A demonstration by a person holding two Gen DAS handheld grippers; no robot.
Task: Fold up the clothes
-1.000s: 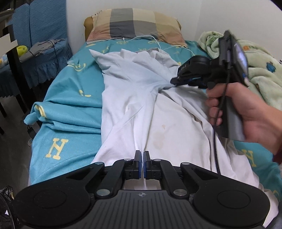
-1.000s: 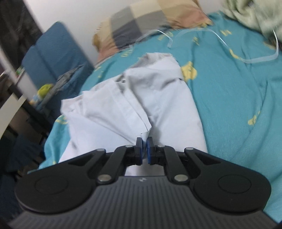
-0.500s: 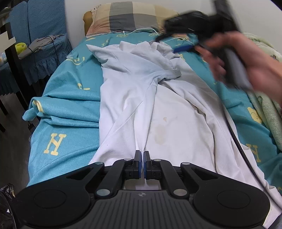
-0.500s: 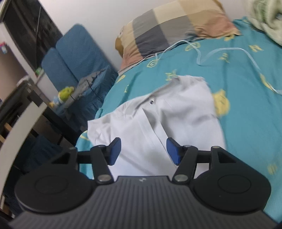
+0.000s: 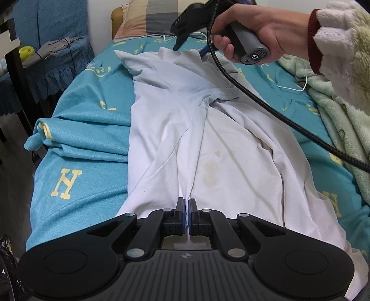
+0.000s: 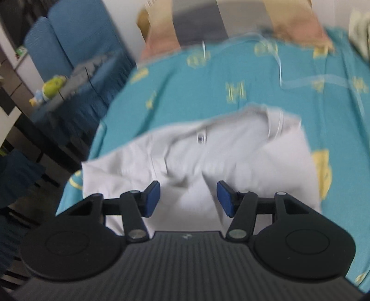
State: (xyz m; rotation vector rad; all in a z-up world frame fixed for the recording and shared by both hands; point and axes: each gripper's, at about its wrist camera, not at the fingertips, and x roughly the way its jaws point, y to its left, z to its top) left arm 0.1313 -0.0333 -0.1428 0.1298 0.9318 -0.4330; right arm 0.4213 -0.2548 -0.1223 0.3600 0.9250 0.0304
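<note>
Your left hand-held gripper (image 5: 186, 216) pinches the hem of the white shirt (image 5: 208, 139), which lies spread lengthwise on the bed (image 5: 87, 129). Your right hand-held gripper (image 6: 188, 199) hovers over its collar, fingers parted.

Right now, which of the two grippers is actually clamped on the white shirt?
The left gripper: its jaws are shut on the white shirt at its near edge. The right gripper hangs open above the collar end, gripping nothing.

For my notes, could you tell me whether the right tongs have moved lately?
Yes: the right tongs let go of the white shirt and moved toward the checked pillow.
</note>
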